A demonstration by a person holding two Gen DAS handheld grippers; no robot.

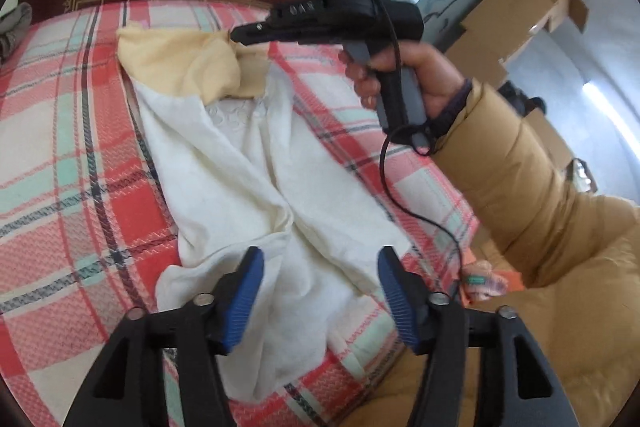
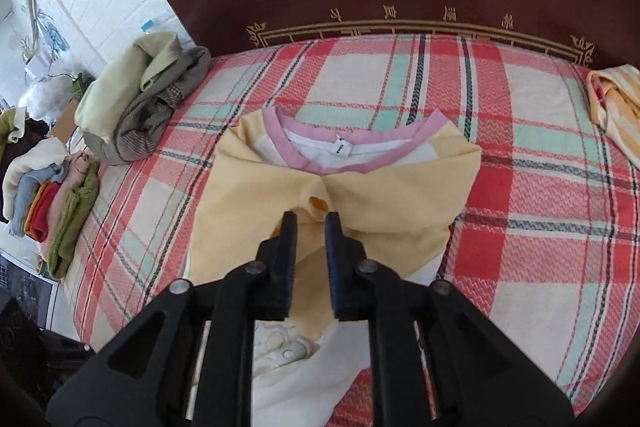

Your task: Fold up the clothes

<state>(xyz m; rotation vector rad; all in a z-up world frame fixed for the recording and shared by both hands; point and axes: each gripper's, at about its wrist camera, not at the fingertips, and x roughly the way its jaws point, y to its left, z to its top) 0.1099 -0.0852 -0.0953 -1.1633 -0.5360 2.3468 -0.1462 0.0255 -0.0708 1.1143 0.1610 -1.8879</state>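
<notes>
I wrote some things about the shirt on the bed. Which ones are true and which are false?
1. The shirt has a pink collar. True.
2. The bedspread is plain blue. False: it is red, white and green plaid.
3. The left gripper is wide open over the white cloth. True.
4. The person's sleeve is black. False: it is tan and puffy.
5. A pile of clothes lies beside the shirt. True.

A bed (image 2: 540,227) with a red plaid cover carries a yellow-and-white shirt (image 2: 360,187) at its middle, a heap of clothes (image 2: 148,99) at its left edge, and a striped yellow cloth (image 2: 616,107) at its right.
</notes>
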